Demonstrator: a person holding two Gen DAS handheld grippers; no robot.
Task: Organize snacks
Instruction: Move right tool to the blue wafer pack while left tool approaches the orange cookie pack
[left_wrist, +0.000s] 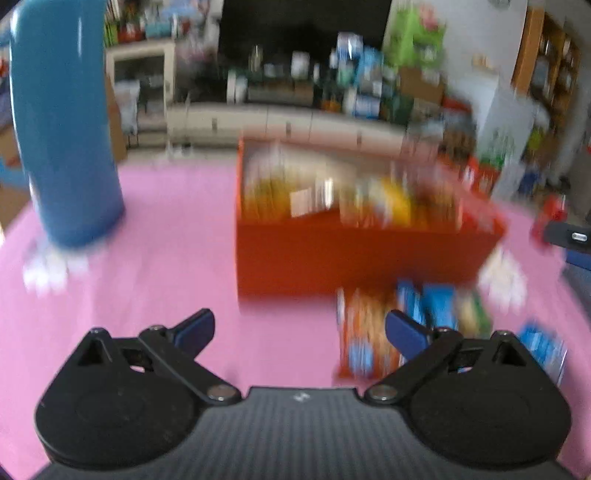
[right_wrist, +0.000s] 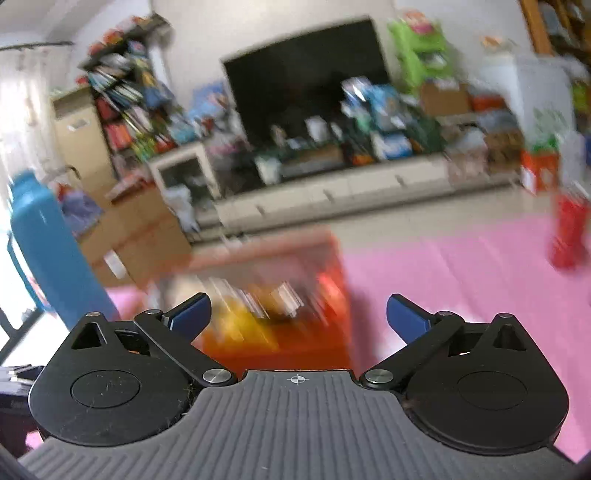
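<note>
The orange box (left_wrist: 332, 254) stands on the pink mat (left_wrist: 166, 258) at the centre of the left wrist view; it is rectangular and open-topped, its near wall plain and unmarked. Snack packets (left_wrist: 369, 199) fill its interior in an upright row, showing yellow, orange and white wrappers, but motion blur prevents reading any print. Just in front of the box's lower right corner, loose snack packets (left_wrist: 417, 317) lie on the mat: one orange with a blue patch, one blue, one greenish; a further blue packet (left_wrist: 543, 347) lies at the right edge. The left gripper (left_wrist: 299, 332) occupies the bottom of this frame with its blue-padded fingers spread wide and nothing between them; the right pad overlaps the loose packets in the picture, and contact cannot be determined. In the right wrist view the same box (right_wrist: 325, 343) sits at lower centre, directly beyond the right gripper (right_wrist: 298, 317), whose fingers are likewise spread wide and empty. A tall blue container (left_wrist: 66, 129) stands at the upper left of the left wrist view, on the mat and well apart from the box. A red object (right_wrist: 569, 236), blurred, stands at the right edge of the right wrist view. A dark screen (right_wrist: 306, 74) and cluttered shelving fill the background.
</note>
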